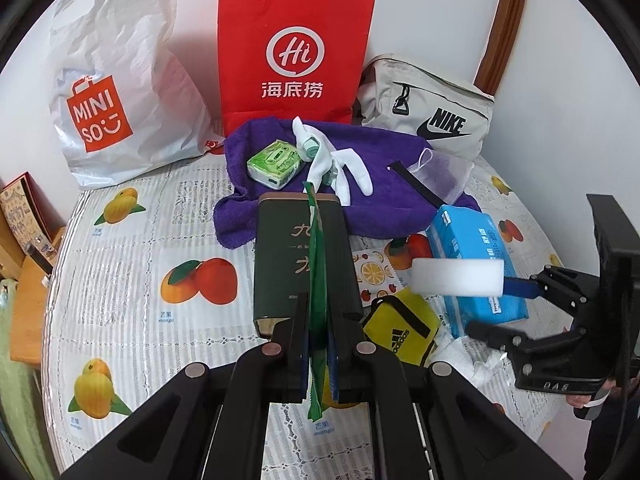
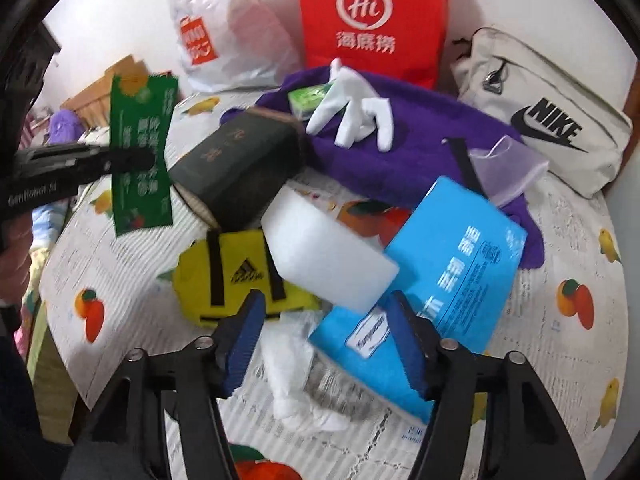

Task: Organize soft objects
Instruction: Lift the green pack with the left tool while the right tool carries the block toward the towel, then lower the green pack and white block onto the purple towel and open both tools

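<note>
Red bag (image 1: 296,56) stands at 12 o'clock against the wall, white bag (image 1: 116,80) at 10, grey pouch (image 1: 432,112) at 1. Purple towel (image 1: 340,184) lies in front of them with white gloves (image 1: 340,164), green tissue pack (image 1: 274,162) and a clear mesh pouch (image 1: 444,172) on it. Dark box (image 1: 298,256) at centre, its far end on the towel edge. Blue tissue pack (image 1: 476,264) at 3, yellow pouch (image 1: 400,330) at 5, crumpled white tissue (image 2: 296,380) beside them.

Left claw (image 1: 318,344): closed on a flat green sachet (image 1: 318,280), held edge-up above the box. Right claw (image 2: 320,332): jaws apart; white sponge (image 2: 328,248) sits just ahead of the pad tips. Left view shows one blue pad touching the sponge's end; grip not confirmed, sponge looks airborne or tilted over the blue pack.

Step, by judgement: mid-sort, one item per claw, neither yet placed. Next move calls for carrying the sachet to a bag mouth at 12 and parting the jaws above it; the right claw must first close squarely on the sponge, which will squash and could slip.

Surface (image 1: 132,288): fruit-print cloth, crowded. Room: white wall, wooden frame (image 1: 500,32) at 1, wooden furniture (image 1: 24,320) at 9.
</note>
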Demonstrator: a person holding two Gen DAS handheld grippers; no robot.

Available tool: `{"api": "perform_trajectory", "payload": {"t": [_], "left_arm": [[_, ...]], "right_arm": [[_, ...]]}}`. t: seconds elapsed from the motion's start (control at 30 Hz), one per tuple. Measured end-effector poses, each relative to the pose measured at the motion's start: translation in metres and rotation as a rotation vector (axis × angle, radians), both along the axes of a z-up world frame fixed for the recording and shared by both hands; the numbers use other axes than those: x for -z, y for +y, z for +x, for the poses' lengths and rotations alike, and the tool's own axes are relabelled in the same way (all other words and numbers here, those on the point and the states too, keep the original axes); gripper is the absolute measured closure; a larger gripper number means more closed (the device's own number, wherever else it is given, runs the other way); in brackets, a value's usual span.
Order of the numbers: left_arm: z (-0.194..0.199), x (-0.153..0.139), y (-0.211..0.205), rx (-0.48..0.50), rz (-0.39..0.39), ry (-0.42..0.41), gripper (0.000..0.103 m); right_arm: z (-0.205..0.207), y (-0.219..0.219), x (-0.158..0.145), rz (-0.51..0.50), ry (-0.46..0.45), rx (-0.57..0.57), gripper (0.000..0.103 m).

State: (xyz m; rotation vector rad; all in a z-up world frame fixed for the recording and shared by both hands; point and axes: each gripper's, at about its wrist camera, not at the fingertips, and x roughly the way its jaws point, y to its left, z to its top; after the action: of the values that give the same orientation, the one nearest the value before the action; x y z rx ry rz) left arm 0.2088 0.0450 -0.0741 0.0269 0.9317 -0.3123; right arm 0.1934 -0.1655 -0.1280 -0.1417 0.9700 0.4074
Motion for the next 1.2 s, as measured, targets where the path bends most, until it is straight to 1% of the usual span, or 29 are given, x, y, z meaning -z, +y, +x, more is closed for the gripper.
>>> {"api": "perform_trajectory", "payload": {"t": [0.1, 0.2, 0.43, 0.5, 0.6, 0.77, 0.9, 0.93, 0.97, 1.03, 1.13, 1.2], "left_arm": [[0.001, 0.002, 0.002, -0.004, 0.0, 0.003, 0.095], [0.002, 0.003, 0.003, -0.002, -0.002, 0.006, 0.095], [0.004, 0.005, 0.003, -0.001, -0.006, 0.009, 0.095], [0.005, 0.005, 0.005, -0.004, -0.01, 0.009, 0.095], [0.005, 0.004, 0.007, -0.004, -0.014, 0.003, 0.095], [0.007, 0.003, 0.009, 0.0, -0.017, -0.001, 0.095], [0.01, 0.004, 0.011, -0.001, -0.025, 0.002, 0.095], [0.011, 0.005, 0.011, -0.001, -0.029, 0.003, 0.095], [0.012, 0.005, 0.012, 0.001, -0.031, 0.003, 0.095], [0.013, 0.004, 0.012, 0.002, -0.028, 0.002, 0.095], [0.014, 0.003, 0.013, 0.002, -0.027, -0.001, 0.095], [0.014, 0.003, 0.012, 0.005, -0.024, -0.001, 0.095]], "right_arm": [[0.003, 0.003, -0.002, 0.012, -0.013, -0.004, 0.041], [0.01, 0.008, 0.001, -0.027, -0.023, -0.003, 0.041], [0.032, 0.014, 0.001, -0.053, -0.04, 0.007, 0.041], [0.039, 0.013, 0.0, -0.042, -0.038, 0.016, 0.041], [0.049, 0.008, -0.001, -0.032, -0.033, 0.059, 0.041], [0.068, 0.002, -0.002, 0.028, -0.019, 0.124, 0.041], [0.079, 0.006, 0.002, 0.041, -0.011, 0.143, 0.041], [0.081, 0.007, 0.003, 0.046, -0.006, 0.144, 0.045], [0.084, 0.009, 0.004, 0.053, 0.002, 0.142, 0.055], [0.088, 0.011, 0.008, 0.06, 0.018, 0.137, 0.063], [0.092, 0.012, 0.009, 0.08, 0.027, 0.146, 0.061], [0.096, 0.009, 0.009, 0.124, 0.044, 0.162, 0.057]]}}
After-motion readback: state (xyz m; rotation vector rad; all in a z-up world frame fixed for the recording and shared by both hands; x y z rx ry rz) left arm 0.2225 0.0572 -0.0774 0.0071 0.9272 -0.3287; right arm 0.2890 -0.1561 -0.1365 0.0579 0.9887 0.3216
